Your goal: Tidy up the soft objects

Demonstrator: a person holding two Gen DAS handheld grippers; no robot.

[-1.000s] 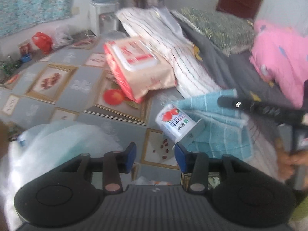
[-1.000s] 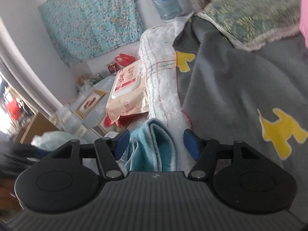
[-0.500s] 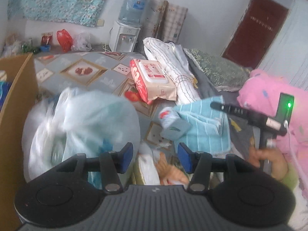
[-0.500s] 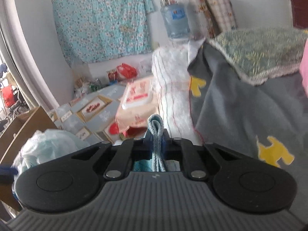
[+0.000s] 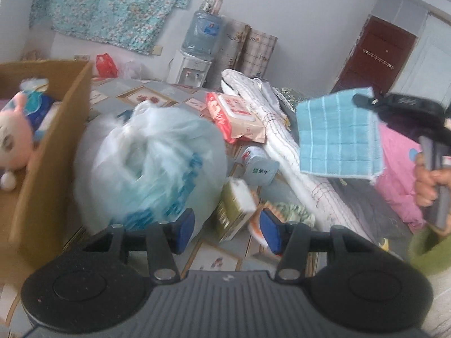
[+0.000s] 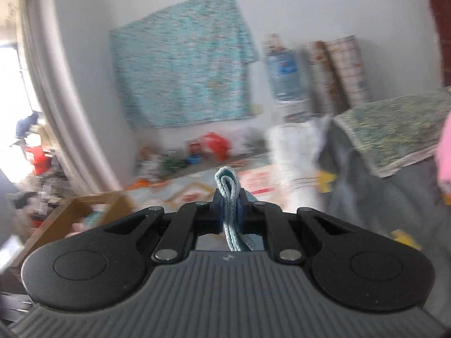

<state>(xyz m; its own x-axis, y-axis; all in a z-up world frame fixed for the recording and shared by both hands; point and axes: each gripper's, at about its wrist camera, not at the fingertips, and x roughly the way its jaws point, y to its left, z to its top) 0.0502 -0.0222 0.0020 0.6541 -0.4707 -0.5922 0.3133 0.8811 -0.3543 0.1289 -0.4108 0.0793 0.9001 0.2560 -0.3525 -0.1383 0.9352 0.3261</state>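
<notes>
Right wrist view: our right gripper (image 6: 229, 197) clamps the blue towel (image 6: 227, 181); our left gripper (image 5: 227, 229) gapes, empty, beside the plastic bag (image 5: 149, 166).

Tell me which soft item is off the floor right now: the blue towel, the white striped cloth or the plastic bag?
The blue towel. It hangs in the air, pinched by the right hand-held gripper; the other two lie on the floor.
</notes>
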